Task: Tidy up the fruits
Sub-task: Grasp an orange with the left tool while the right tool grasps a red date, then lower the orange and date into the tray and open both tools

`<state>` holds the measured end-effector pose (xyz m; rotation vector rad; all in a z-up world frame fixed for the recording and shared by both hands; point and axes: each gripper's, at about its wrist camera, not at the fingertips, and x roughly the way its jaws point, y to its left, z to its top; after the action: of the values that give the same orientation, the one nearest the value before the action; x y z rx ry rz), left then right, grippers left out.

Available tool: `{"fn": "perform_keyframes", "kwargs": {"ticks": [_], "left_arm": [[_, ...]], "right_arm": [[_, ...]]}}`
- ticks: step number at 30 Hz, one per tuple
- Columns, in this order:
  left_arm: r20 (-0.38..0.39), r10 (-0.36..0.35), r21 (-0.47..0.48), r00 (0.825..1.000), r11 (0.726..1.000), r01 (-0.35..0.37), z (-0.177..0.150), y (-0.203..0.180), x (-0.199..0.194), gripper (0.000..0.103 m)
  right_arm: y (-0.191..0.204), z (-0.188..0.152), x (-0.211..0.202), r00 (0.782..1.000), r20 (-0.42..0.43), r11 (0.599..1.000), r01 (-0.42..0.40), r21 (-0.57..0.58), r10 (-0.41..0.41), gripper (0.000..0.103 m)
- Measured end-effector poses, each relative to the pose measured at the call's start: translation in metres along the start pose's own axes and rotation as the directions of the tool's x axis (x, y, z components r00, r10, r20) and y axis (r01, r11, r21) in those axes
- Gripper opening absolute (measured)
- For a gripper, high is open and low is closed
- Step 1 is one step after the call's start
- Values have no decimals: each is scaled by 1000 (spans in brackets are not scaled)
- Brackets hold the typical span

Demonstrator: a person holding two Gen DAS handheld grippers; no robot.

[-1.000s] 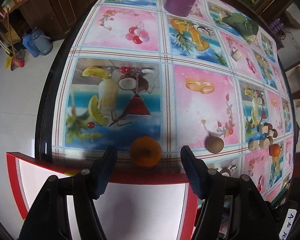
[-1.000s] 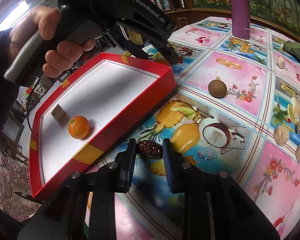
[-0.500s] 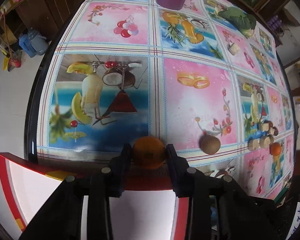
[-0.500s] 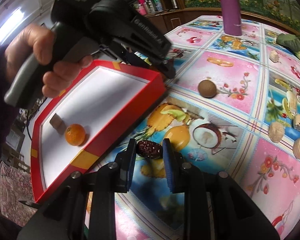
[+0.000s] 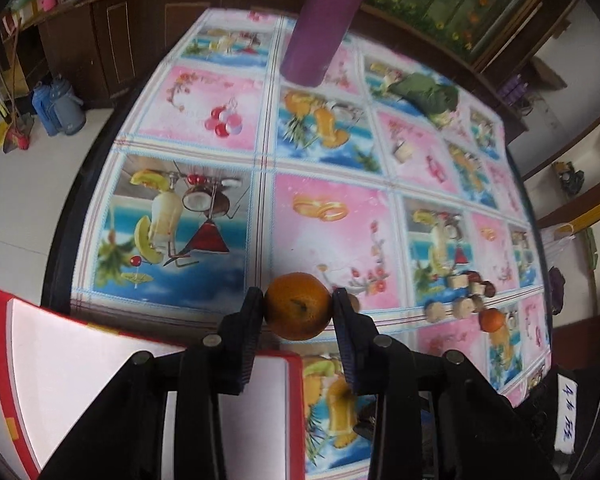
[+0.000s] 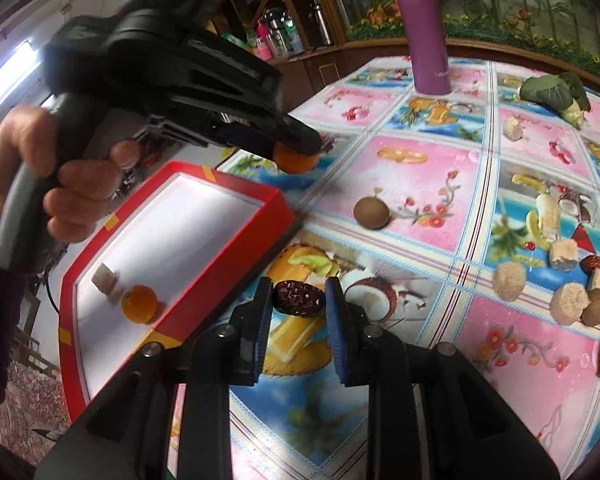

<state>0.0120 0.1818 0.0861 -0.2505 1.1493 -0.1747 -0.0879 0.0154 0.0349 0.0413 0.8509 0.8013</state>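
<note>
Left gripper [image 5: 298,306] clamped on orange [image 5: 297,306], raised just beyond far rim of red box [image 6: 276,210], near tabletop's [image 6: 432,184] left edge. Right gripper [image 6: 296,300] pinching dark date [image 6: 299,298], close beside box's right wall. Second orange [image 6: 139,303] inside box. Bare cloth around brown fruit [image 6: 371,211].

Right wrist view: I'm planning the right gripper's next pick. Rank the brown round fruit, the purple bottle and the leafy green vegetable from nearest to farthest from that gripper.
From the right gripper:
1. Brown round fruit, just ahead on a pink square, slightly right.
2. Purple bottle, upright at the table's far edge.
3. Leafy green vegetable, far right corner; too close to the bottle to rank firmly.
</note>
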Motion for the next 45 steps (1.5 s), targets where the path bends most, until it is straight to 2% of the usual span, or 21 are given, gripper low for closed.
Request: {"fn": "perform_keyframes", "kwargs": {"ticks": [3,7,9,11,17,23,25,27,28,33,41,45], "left_arm": [[67,-14,1,998,1000,14,-18,1,-28,35],[163,27,0,986,1000,-28,-52,11,-64,35],[219,84,-17,972,997,-82,-73,22,-83,35],[265,176,-35,948,984,-173,-96,33,-96,35],[267,316,-114,911,948,-296,-147,68,-104,35],[264,365,-179,893,928,-327,-173,93,-104,35],[275,398,-199,875,914,-353,-174,101,-107,35],[287,451,-212,845,890,-403,-171,108,-109,35],[290,462,-216,838,885,-413,-170,110,-109,35],[311,476,-220,823,878,-425,-165,115,-106,35],[303,487,-222,819,872,-436,-162,122,-96,35],[274,490,-224,827,869,-441,-160,128,-87,35]], "right_arm": [[2,1,-5,999,32,1000,3,-10,-2,29],[6,1,-11,997,75,999,16,-33,-14,29],[7,1,-14,996,88,999,22,-40,-18,29],[9,1,-15,995,98,999,16,-41,-12,28],[35,5,-18,992,128,997,-7,-83,18,28],[83,18,-1,994,91,985,-36,-167,52,28],[98,23,12,998,57,981,-28,-192,40,28],[106,29,26,999,16,980,-27,-196,31,28],[109,32,33,1000,-4,981,-18,-194,18,28],[120,41,56,997,-76,984,-1,-179,-13,28],[134,44,78,990,-133,986,33,-165,-56,28],[134,44,86,983,-166,988,57,-145,-81,28]]}}
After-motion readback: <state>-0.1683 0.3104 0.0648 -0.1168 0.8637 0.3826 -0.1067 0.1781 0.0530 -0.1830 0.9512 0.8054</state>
